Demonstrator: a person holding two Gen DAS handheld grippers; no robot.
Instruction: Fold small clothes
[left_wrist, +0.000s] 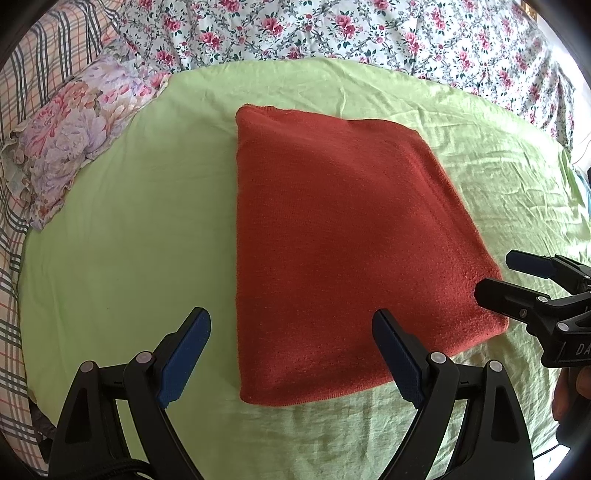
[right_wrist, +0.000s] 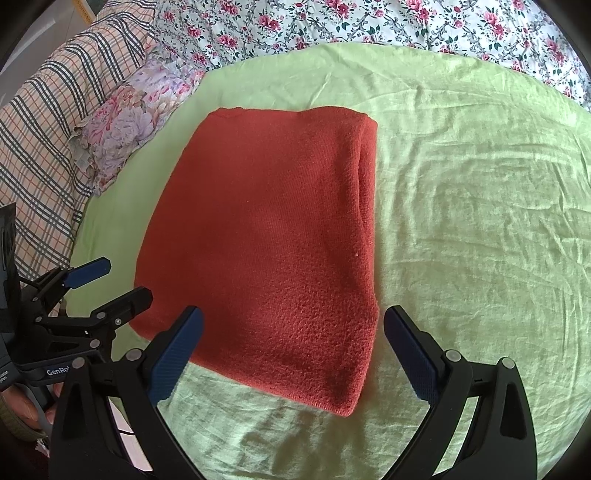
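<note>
A rust-red knit garment (left_wrist: 332, 236) lies folded into a neat rectangle on a light green sheet (left_wrist: 129, 240); it also shows in the right wrist view (right_wrist: 269, 236). My left gripper (left_wrist: 291, 325) is open and empty, hovering over the garment's near edge. My right gripper (right_wrist: 293, 321) is open and empty over the garment's near right corner. The right gripper shows at the right edge of the left wrist view (left_wrist: 495, 275), and the left gripper shows at the left of the right wrist view (right_wrist: 127, 278); both hold nothing.
A floral pillow (left_wrist: 74, 136) lies left of the green sheet (right_wrist: 480, 221). A flowered bedcover (left_wrist: 351, 33) runs along the back. A plaid blanket (right_wrist: 40, 122) lies at the far left.
</note>
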